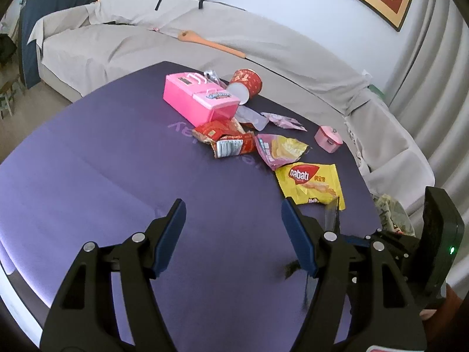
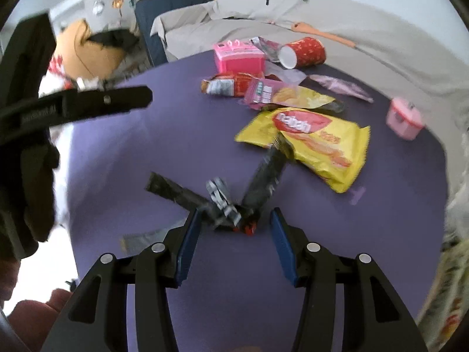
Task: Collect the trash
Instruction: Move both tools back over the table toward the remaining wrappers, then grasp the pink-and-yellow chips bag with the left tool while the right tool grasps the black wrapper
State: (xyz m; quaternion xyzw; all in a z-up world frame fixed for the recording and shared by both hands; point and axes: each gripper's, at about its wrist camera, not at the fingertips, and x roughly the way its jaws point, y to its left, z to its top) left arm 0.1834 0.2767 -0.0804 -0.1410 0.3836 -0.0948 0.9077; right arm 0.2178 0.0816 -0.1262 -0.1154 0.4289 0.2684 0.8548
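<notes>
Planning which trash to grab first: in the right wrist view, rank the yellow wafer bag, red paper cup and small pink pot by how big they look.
1. yellow wafer bag, nearest the camera
2. red paper cup
3. small pink pot, slightly smaller

Soft, even daylight; faint glare on purple mat (image 1: 88, 158) at left edge; strong fisheye curvature with dark corners; right wrist view motion-blurred, left wrist view sharp

Left wrist view: looks steeply down across the round purple table (image 1: 96, 152), from its near edge.
Right wrist view: closer, angled down.
Shared: yellow crinkled foil snack wrapper (image 1: 310, 182) (image 2: 319, 143), mid-table.
</notes>
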